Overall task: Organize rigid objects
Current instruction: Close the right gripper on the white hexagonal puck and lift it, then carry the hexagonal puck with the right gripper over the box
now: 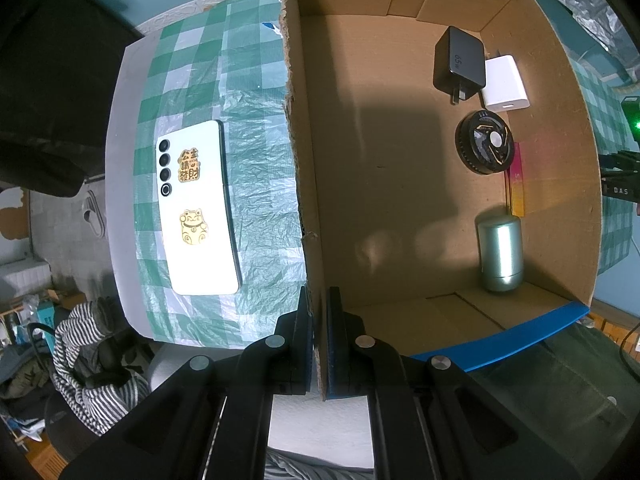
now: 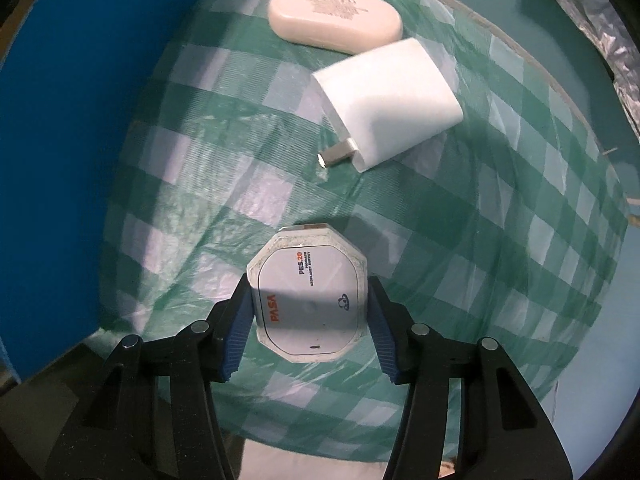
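**A:** Going left to right, what's being held and why?

**B:** The white smartphone with gold cat stickers is left lying face down on the green-and-white checked plastic tablecloth, just outside the box. The side wall of the brown cardboard box with blue outer faces is pinched between the pressed-together pads of the left gripper, probably so the box is kept steady while things get dropped in. Already inside: a black 65W charger, a small white charger block, a round black fan-like disc and a pale green metal cylinder.

**A:** And the right side?

**B:** A white octagonal case printed "PASA" is straddled by the right gripper; the blue pads look pressed against its sides, though a firm clamp can't be confirmed. Beyond it, a white wall plug with metal prongs and a cream oval case are still waiting. The blue box wall would have to be cleared on the way in.
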